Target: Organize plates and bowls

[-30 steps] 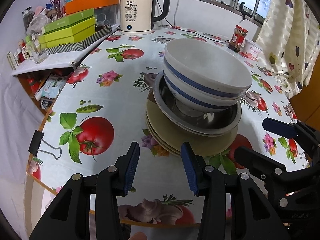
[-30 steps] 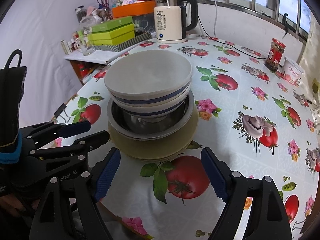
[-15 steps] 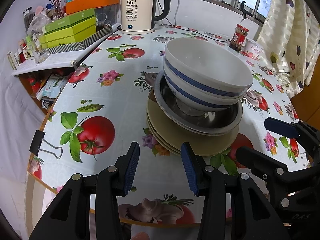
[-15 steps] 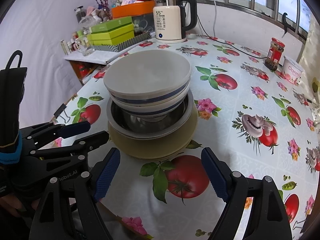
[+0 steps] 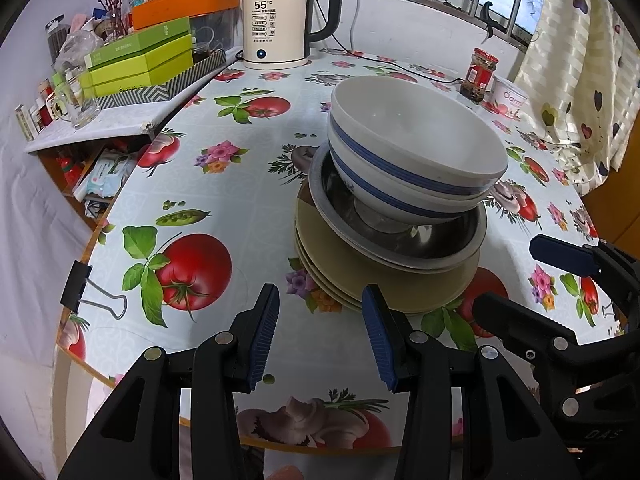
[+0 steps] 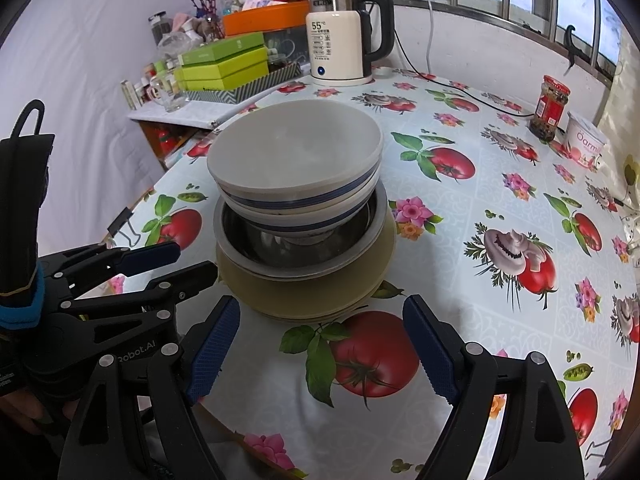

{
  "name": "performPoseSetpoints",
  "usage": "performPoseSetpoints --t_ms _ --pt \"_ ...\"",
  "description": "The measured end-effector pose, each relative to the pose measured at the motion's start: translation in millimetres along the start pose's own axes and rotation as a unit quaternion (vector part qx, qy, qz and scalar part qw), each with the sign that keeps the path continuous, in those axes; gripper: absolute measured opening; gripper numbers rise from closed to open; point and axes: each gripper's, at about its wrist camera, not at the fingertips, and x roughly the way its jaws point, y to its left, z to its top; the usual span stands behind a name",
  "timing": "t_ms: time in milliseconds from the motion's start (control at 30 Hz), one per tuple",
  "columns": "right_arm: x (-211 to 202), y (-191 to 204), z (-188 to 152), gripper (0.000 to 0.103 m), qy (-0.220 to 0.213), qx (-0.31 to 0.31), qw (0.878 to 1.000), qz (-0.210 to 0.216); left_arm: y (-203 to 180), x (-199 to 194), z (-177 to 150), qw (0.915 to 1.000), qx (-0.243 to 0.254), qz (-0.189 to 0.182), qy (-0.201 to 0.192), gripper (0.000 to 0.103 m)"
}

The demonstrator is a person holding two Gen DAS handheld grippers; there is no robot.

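Note:
A stack of dishes stands on the table: two white bowls with blue bands [image 5: 416, 152] [image 6: 296, 160] nested in a steel basin [image 5: 400, 236] [image 6: 296, 248], on several beige plates [image 5: 360, 280] [image 6: 304, 296]. My left gripper [image 5: 320, 332] is open and empty, just short of the plates' near edge. It also shows at the left of the right wrist view [image 6: 176, 262]. My right gripper [image 6: 320, 348] is open wide and empty, in front of the stack. It shows at the right of the left wrist view [image 5: 528, 280].
A floral tablecloth [image 5: 200, 184] covers the round table. An electric kettle [image 5: 276, 28] [image 6: 340, 44] stands at the back, green boxes [image 5: 140, 60] on a side shelf, a jar [image 6: 550, 106] and a yoghurt tub [image 6: 586, 140] at the far right. A binder clip [image 5: 88, 292] holds the cloth edge.
Both grippers have barely shifted. The stack has not moved.

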Motion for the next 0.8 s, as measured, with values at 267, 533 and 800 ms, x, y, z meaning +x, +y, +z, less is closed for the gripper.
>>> performPoseSetpoints --t_ms 267,533,800 --pt "0.4 -0.1 0.0 0.085 0.001 0.000 1.000 0.001 0.7 0.4 0.6 1.0000 0.002 0.001 0.001 0.045" --pt "0.1 0.2 0.3 0.085 0.001 0.000 1.000 0.000 -0.4 1.4 0.9 1.0000 0.000 0.000 0.004 0.045" --pt "0.7 0.5 -0.1 0.085 0.002 0.001 1.000 0.001 -2.4 0.9 -0.2 1.0000 0.002 0.004 0.003 0.045"
